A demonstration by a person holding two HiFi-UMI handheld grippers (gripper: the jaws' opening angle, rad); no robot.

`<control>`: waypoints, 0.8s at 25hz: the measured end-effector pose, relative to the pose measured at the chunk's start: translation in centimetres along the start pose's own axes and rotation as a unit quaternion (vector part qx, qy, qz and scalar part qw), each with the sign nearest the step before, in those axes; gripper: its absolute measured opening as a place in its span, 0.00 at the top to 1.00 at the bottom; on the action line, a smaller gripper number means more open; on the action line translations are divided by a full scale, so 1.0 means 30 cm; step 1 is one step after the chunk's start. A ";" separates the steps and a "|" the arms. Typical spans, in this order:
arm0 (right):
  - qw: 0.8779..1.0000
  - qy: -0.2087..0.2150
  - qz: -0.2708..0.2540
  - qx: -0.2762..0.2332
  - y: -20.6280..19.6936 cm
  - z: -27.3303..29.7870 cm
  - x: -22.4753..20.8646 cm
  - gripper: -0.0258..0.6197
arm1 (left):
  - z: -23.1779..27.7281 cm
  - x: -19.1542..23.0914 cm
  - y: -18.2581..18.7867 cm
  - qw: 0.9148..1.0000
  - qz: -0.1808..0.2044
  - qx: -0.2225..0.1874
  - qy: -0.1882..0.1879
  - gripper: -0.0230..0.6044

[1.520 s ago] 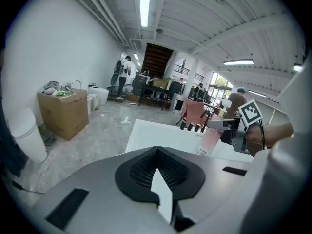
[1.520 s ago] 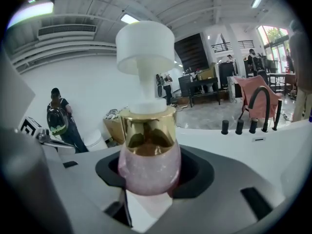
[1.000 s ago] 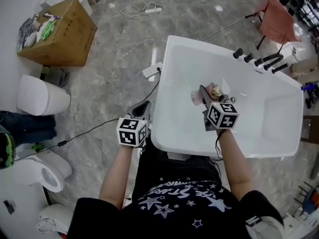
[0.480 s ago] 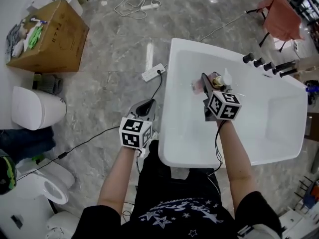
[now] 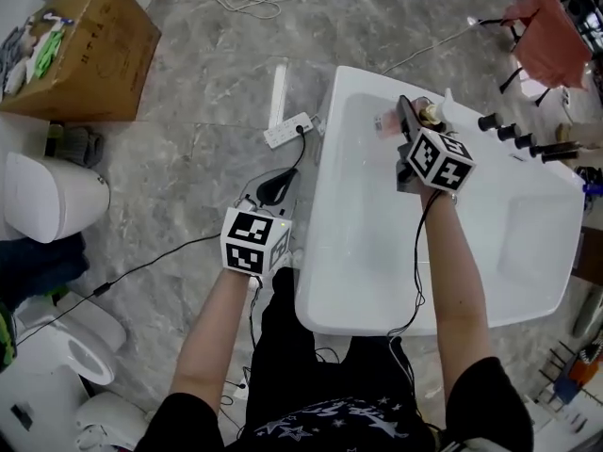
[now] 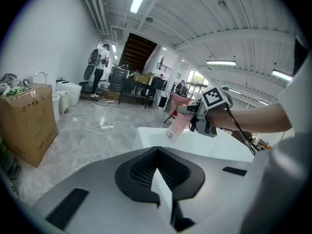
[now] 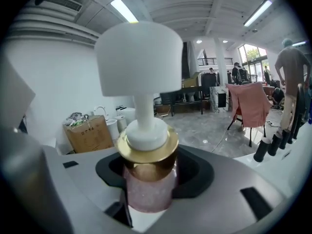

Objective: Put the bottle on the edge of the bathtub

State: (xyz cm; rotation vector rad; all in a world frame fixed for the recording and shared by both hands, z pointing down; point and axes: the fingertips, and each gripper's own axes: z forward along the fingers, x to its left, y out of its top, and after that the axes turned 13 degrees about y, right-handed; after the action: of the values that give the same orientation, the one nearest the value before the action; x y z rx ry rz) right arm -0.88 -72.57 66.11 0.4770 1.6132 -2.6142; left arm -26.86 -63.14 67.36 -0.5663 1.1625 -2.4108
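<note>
Pink bottle (image 7: 148,189), gold collar (image 7: 147,147), white pump (image 7: 138,57)

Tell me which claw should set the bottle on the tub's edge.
Right. The right claw grips the pink bottle above the bathtub, near its far rim. The left claw is shut, empty, over the floor beside the tub.
</note>
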 end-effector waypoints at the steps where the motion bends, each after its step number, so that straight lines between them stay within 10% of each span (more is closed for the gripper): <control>1: 1.000 -0.001 0.002 -0.002 0.008 0.028 -0.008 0.63 | 0.013 0.013 0.000 1.000 0.000 -0.002 0.000 0.94; 20: 0.999 -0.028 -0.021 -0.002 0.127 0.380 -0.120 0.63 | 0.137 0.176 -0.039 0.999 -0.041 0.001 0.017 0.94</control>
State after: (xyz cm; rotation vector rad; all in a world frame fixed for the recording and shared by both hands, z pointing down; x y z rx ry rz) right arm 0.51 -84.80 68.50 0.3689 1.6300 -2.6275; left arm -29.36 -67.80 71.61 -0.5865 1.1724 -2.4987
